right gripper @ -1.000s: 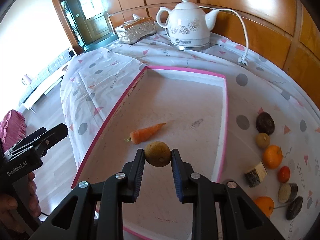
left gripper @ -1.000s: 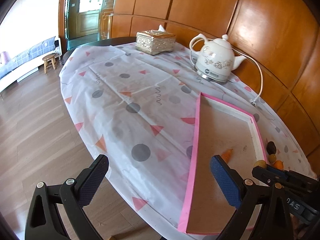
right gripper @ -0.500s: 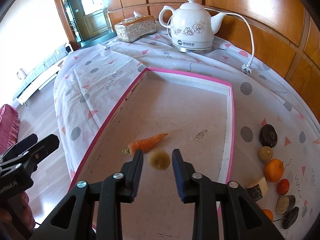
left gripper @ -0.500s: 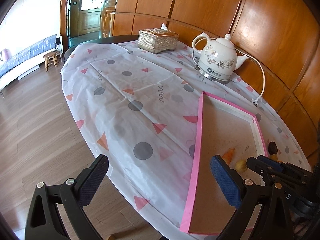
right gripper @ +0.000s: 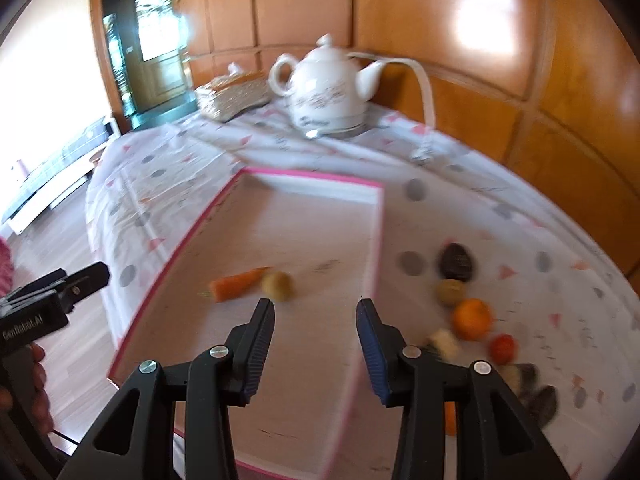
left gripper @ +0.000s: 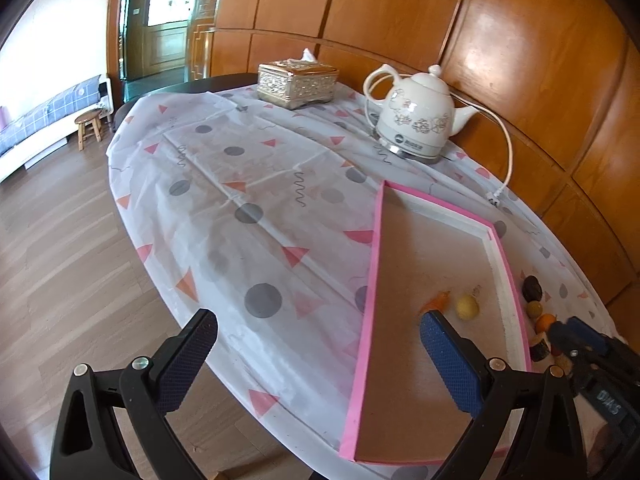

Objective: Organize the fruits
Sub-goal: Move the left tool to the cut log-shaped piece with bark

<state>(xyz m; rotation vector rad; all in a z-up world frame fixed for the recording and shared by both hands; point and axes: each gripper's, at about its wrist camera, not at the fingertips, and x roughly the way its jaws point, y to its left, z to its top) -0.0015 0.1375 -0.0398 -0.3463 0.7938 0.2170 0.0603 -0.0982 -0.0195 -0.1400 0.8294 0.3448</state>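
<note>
A pink-rimmed tray (right gripper: 308, 176) lies on the table. In it lie a carrot (right gripper: 236, 283) and a brownish round fruit (right gripper: 277, 285), side by side. My right gripper (right gripper: 315, 314) is open and empty, above the tray's near part, behind the fruit. Right of the tray lie several fruits: a dark one (right gripper: 457, 261), an orange (right gripper: 472, 318), a small red one (right gripper: 502, 348). My left gripper (left gripper: 318, 340) is open and empty over the table's front edge, left of the tray (left gripper: 376, 264). The round fruit (left gripper: 467, 306) and carrot (left gripper: 439, 302) show there too.
A white electric kettle (left gripper: 414, 118) with cord stands at the back, a silver tissue box (left gripper: 296, 84) left of it. A patterned cloth (left gripper: 240, 200) covers the oval table. Wood-panelled wall runs behind. Floor lies to the left.
My right gripper opened and let go of the round fruit, which now rests in the tray beside the carrot. The right gripper has pulled back and swung right. The left gripper barely moved.
</note>
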